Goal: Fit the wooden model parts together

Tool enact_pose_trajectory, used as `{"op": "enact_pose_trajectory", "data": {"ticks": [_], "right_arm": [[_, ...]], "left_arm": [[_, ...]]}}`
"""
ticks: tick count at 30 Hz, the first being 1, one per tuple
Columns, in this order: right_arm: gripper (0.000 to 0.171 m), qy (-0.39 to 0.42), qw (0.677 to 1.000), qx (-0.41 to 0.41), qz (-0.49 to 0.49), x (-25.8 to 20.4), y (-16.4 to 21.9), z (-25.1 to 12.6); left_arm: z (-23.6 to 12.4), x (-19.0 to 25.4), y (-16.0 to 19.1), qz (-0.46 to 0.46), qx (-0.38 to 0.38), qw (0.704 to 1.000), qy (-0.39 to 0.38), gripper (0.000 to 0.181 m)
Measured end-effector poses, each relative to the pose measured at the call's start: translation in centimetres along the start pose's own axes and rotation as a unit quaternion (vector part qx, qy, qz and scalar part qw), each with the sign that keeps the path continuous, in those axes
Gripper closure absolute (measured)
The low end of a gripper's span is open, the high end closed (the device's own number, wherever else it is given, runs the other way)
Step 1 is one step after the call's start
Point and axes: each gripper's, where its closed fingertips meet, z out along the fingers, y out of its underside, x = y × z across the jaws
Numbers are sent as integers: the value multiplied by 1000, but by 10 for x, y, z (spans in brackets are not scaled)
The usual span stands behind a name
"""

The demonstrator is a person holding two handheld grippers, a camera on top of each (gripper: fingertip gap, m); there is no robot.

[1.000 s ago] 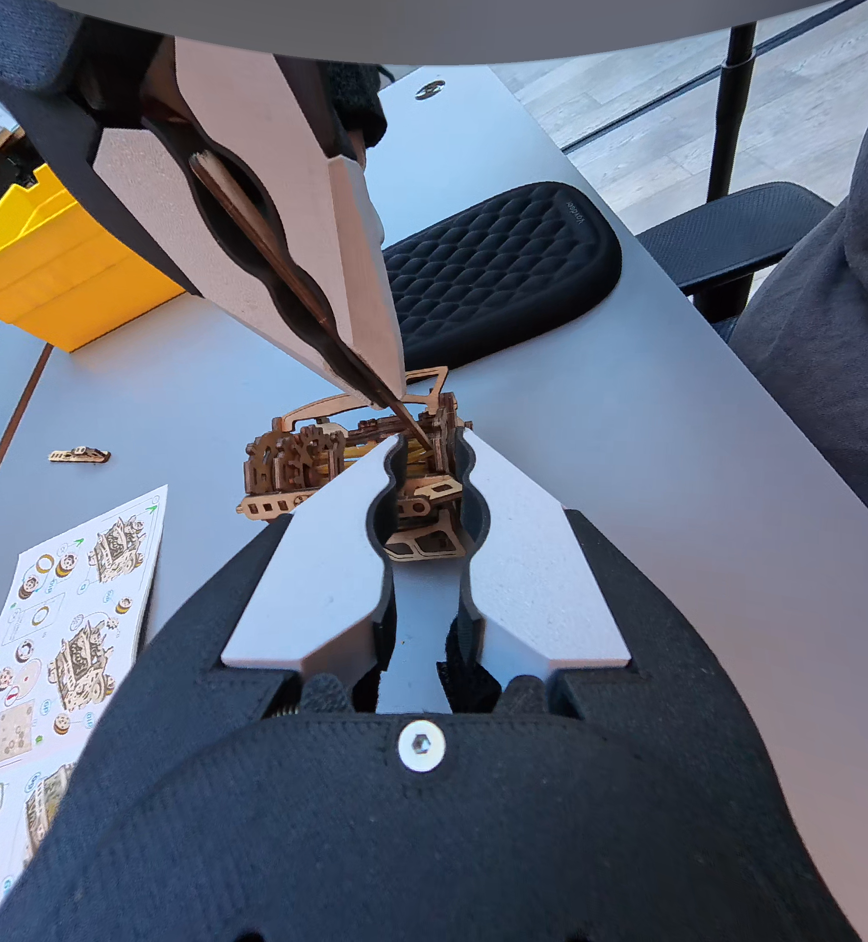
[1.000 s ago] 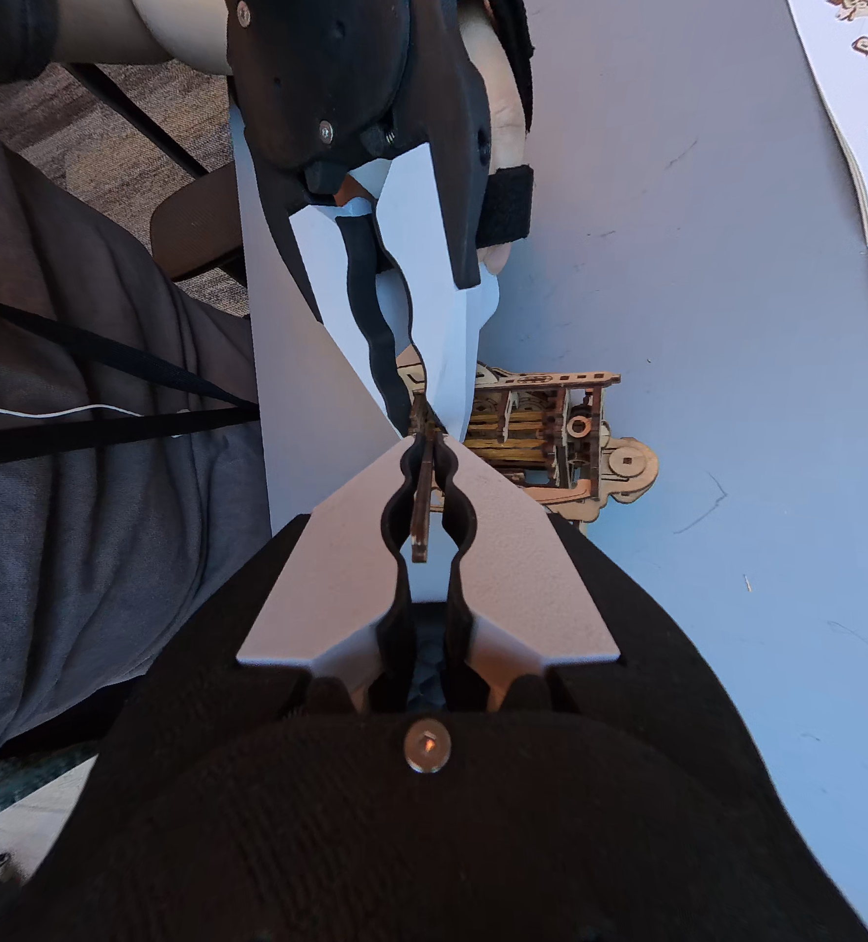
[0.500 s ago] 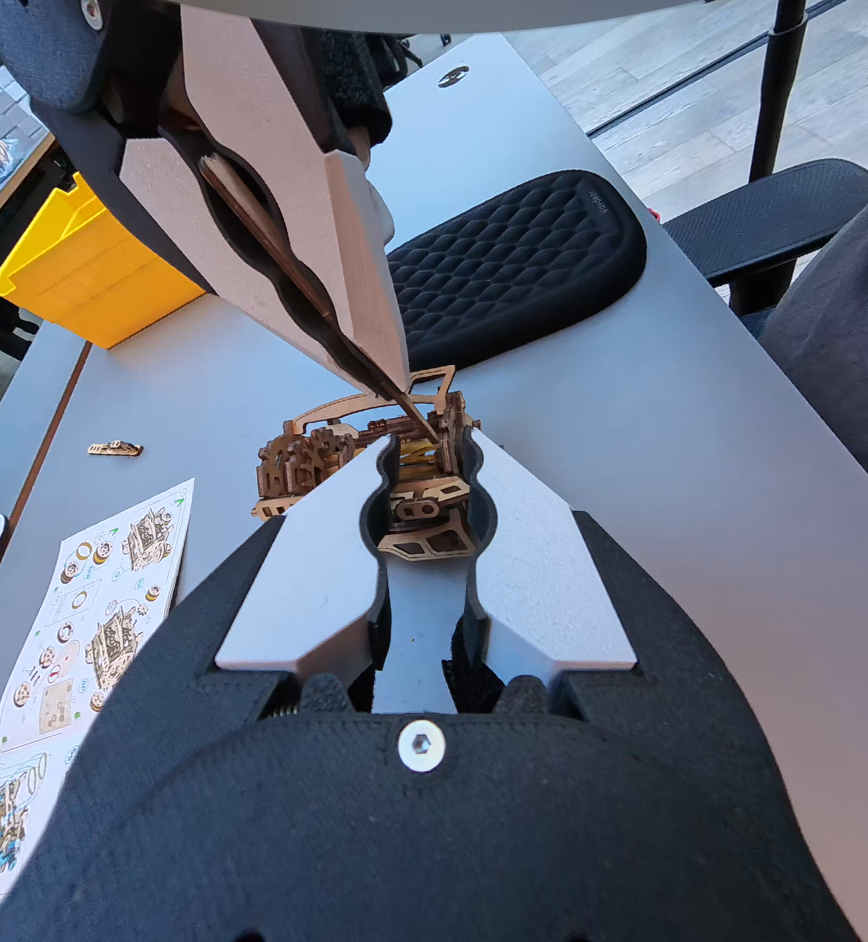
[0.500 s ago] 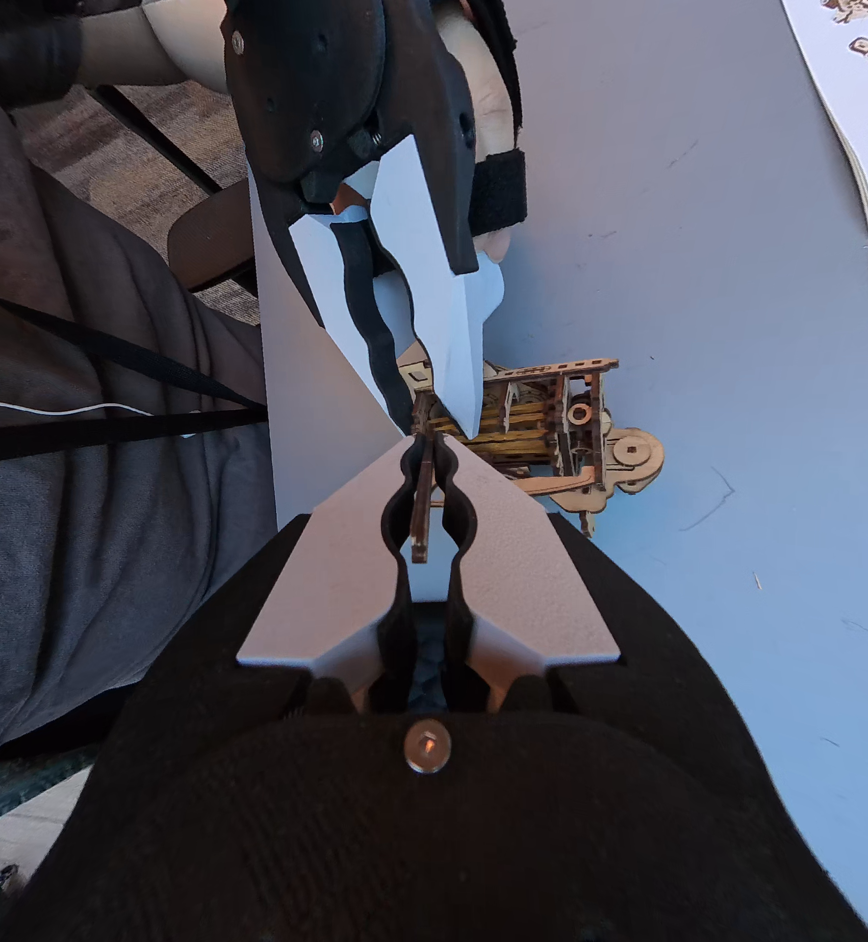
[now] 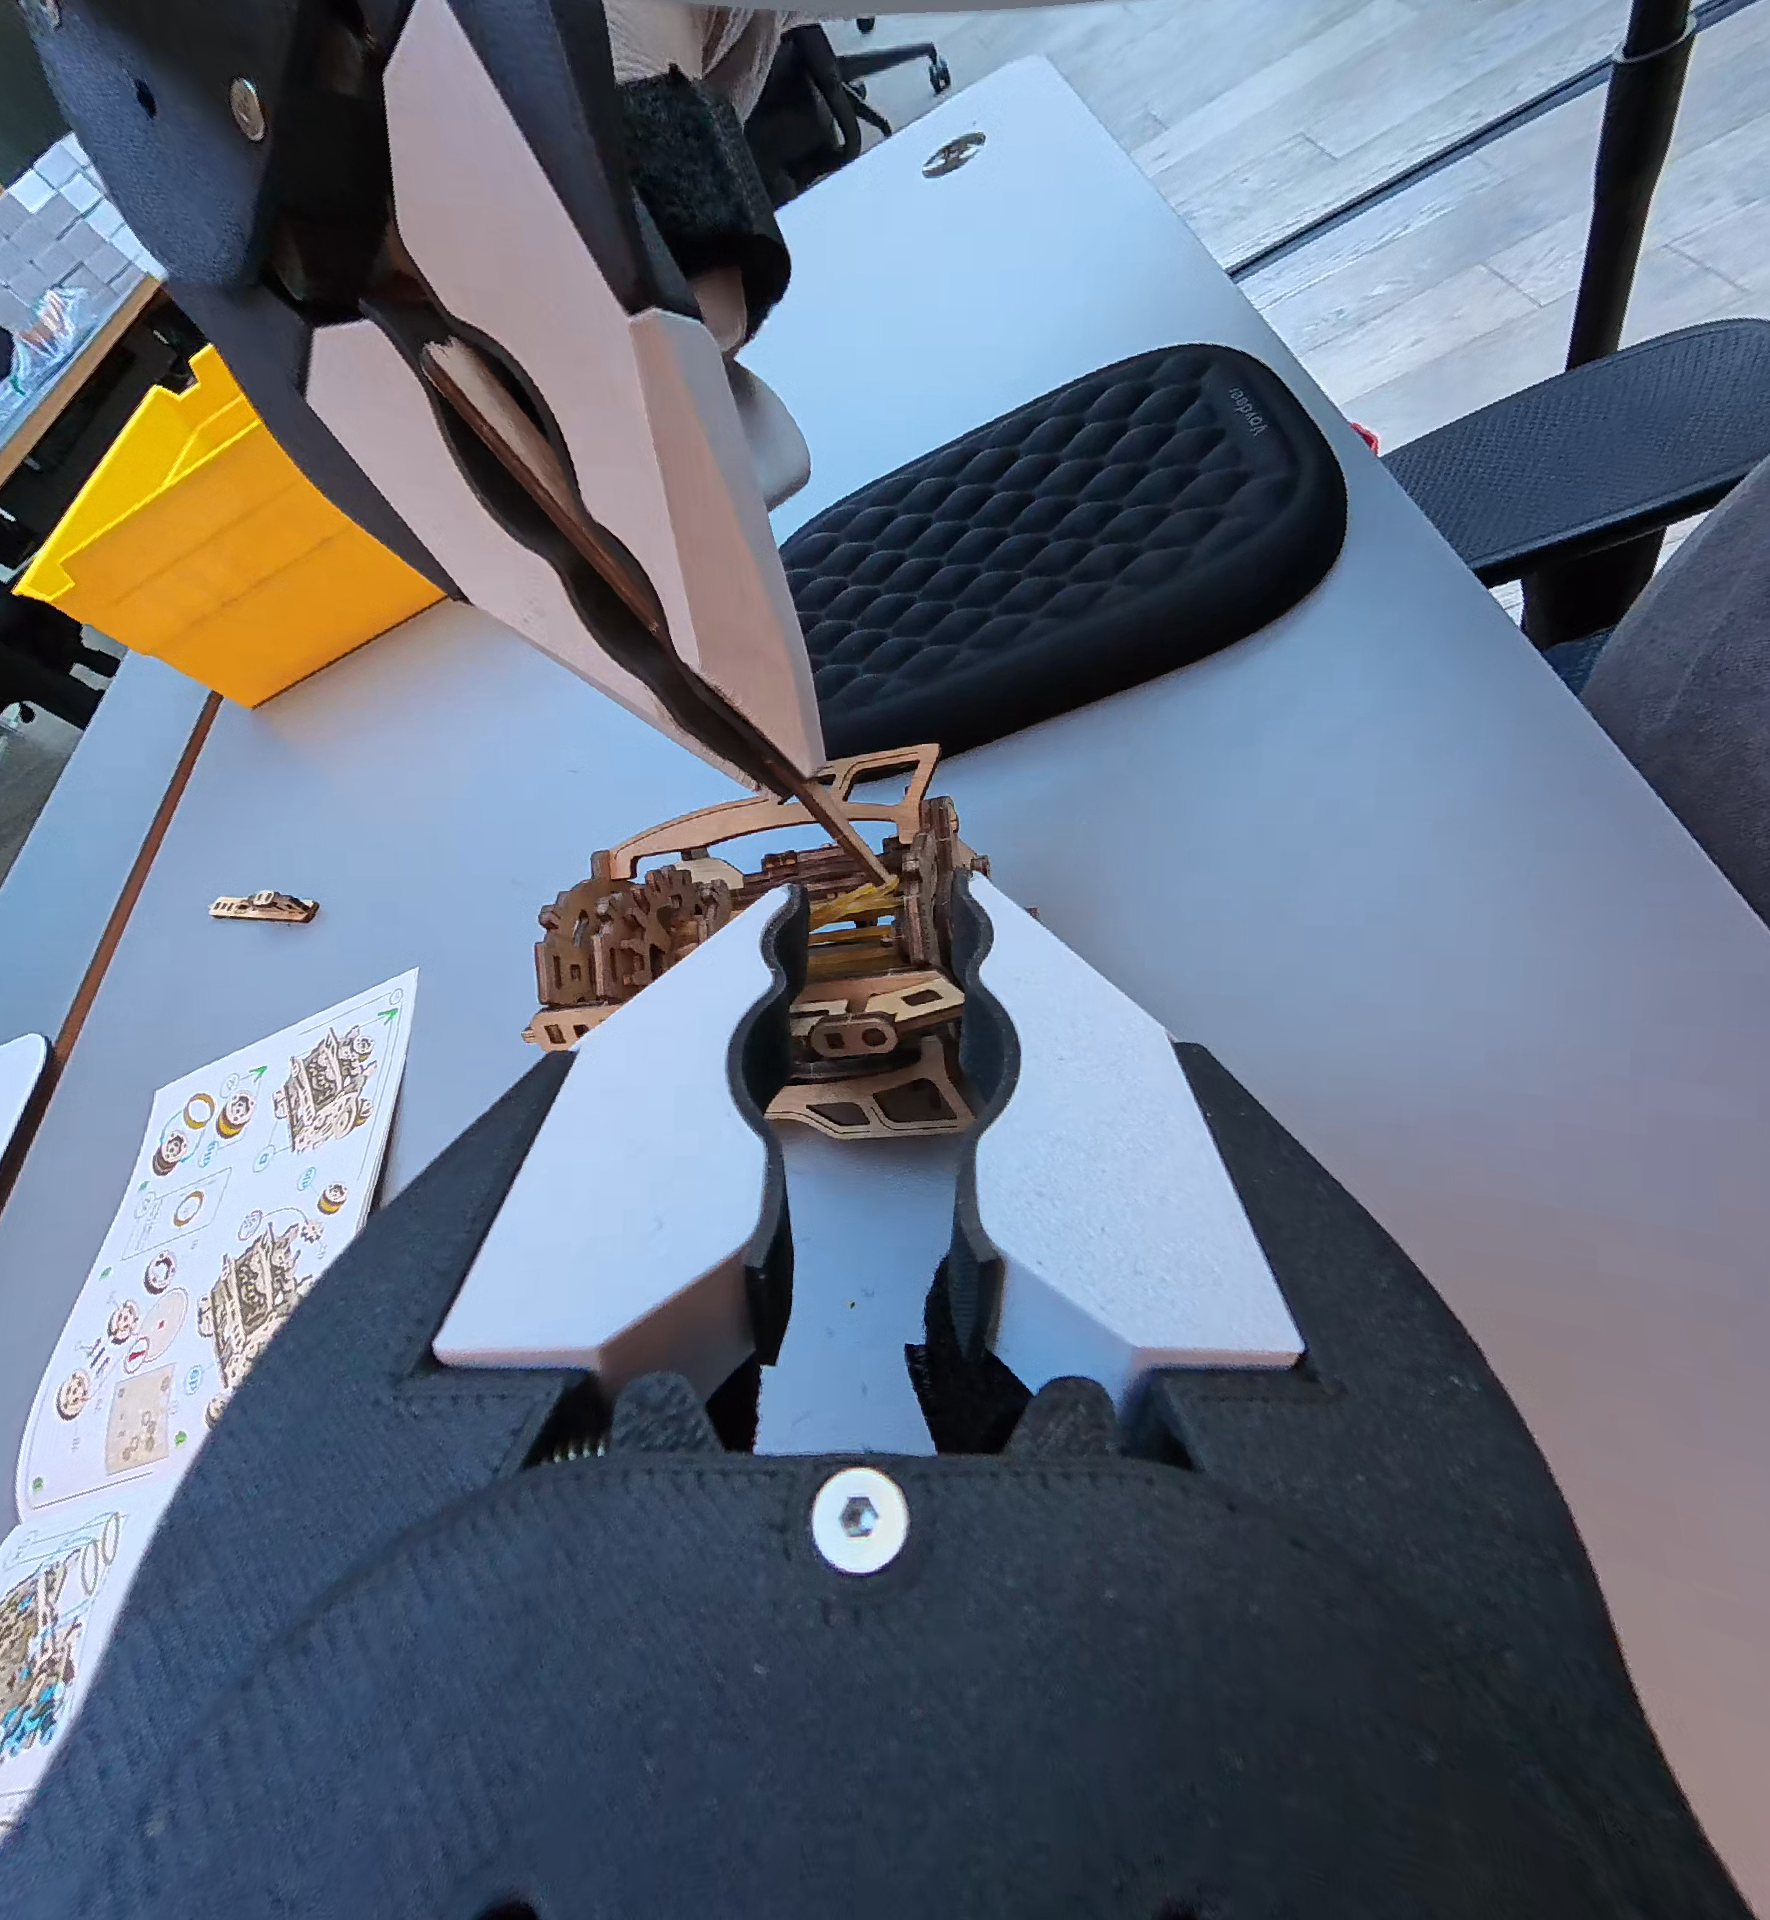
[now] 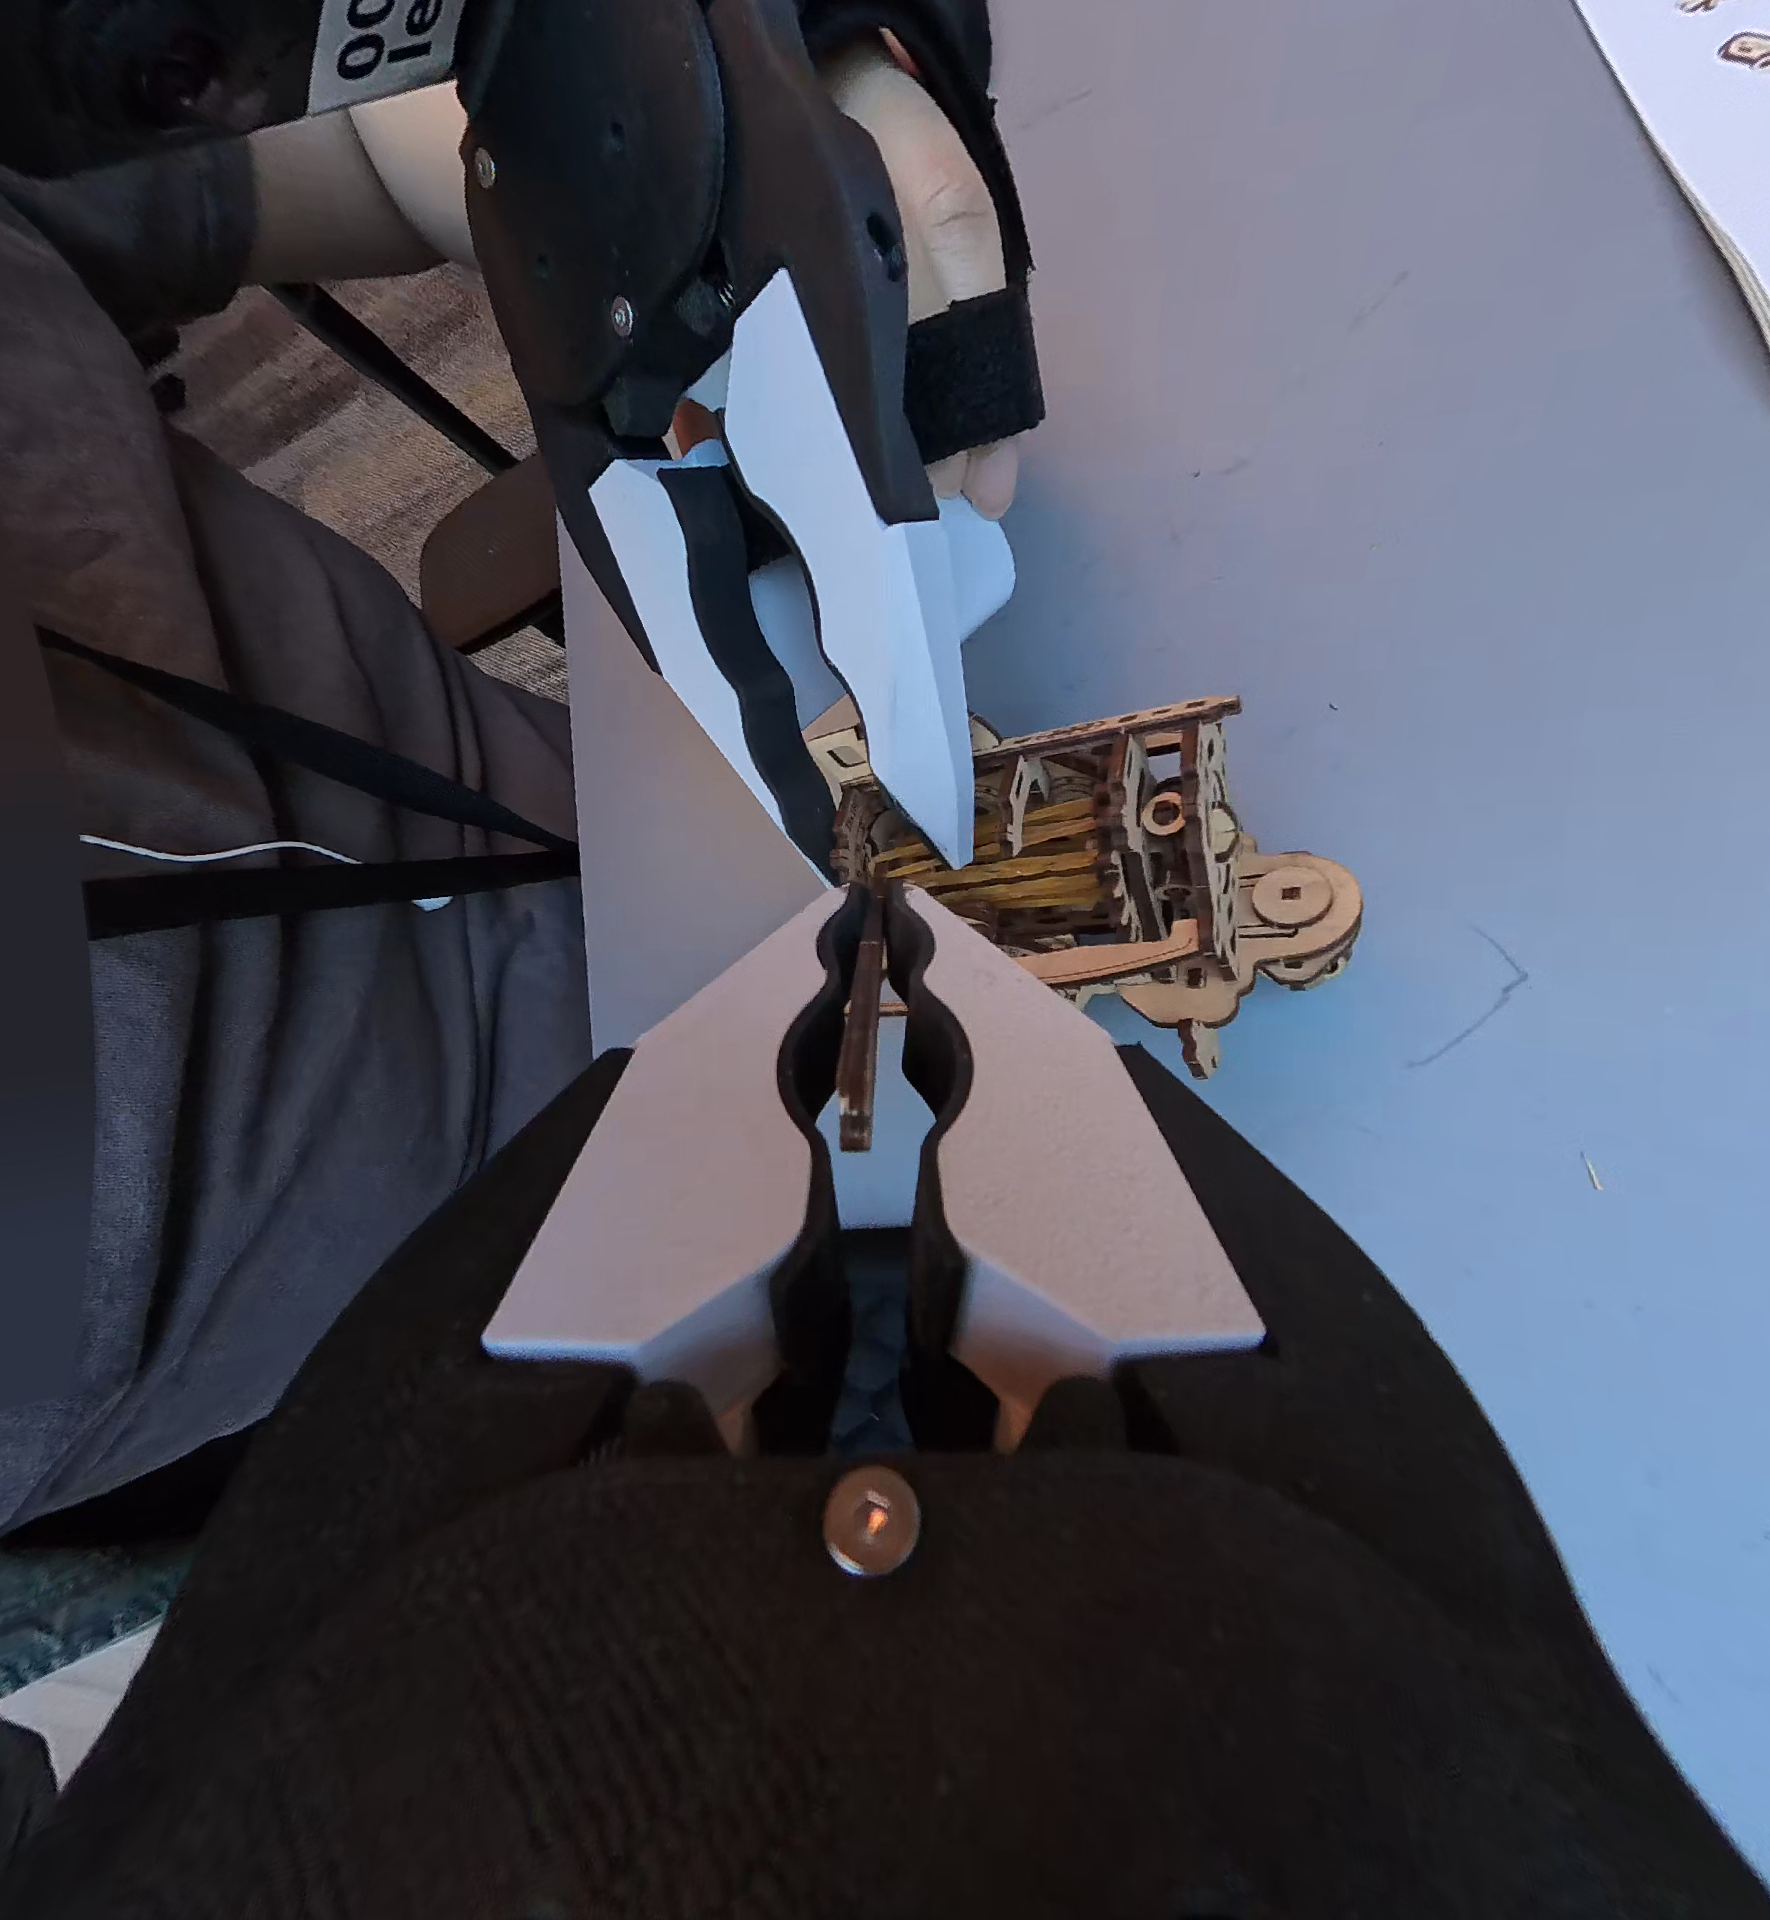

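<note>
The wooden model [image 5: 652, 935], a small brown frame with gears and yellow rubber bands, stands on the grey table [image 5: 1276, 935]. My left gripper [image 5: 876, 914] is shut on its near end, one finger on each side. My right gripper [image 5: 787, 774] comes down from the upper left, shut on a thin wooden strip [image 5: 845, 831] whose tip touches the model's top by the rubber bands. In the right wrist view the right gripper [image 6: 865, 899] pinches the strip [image 6: 857, 1039] edge-on, and the left gripper [image 6: 891, 852] grips the model [image 6: 1151, 862] from above.
A black quilted wrist pad [image 5: 1057, 540] lies behind the model. A yellow bin [image 5: 206, 561] stands at the far left. An instruction sheet [image 5: 237, 1226] and a small loose wooden part [image 5: 265, 909] lie to the left. A chair armrest [image 5: 1608, 447] and a person's grey clothing border the right edge. My two grippers' fingertips are within a few centimetres of each other.
Both grippers keep their hold. The model has turned slightly in the right wrist view, showing more of the rubber bands. The strip's tip stays at the model's top.
</note>
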Motion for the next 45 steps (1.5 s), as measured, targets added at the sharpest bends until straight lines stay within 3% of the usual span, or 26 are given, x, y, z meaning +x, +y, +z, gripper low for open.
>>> {"op": "enact_pose_trajectory", "data": {"ticks": [16,28,45], "right_arm": [[170,-1,1000,14,16,5,3,-4],[169,6,1000,6,14,1,2,-1],[170,-15,1000,-6,-9,-5,-1,4]], "left_arm": [[-2,-3,0,3,-2,1000,-16,154],[0,4,-3,80,-9,996,-31,162],[1,7,-2,42,-19,999,-14,162]]}}
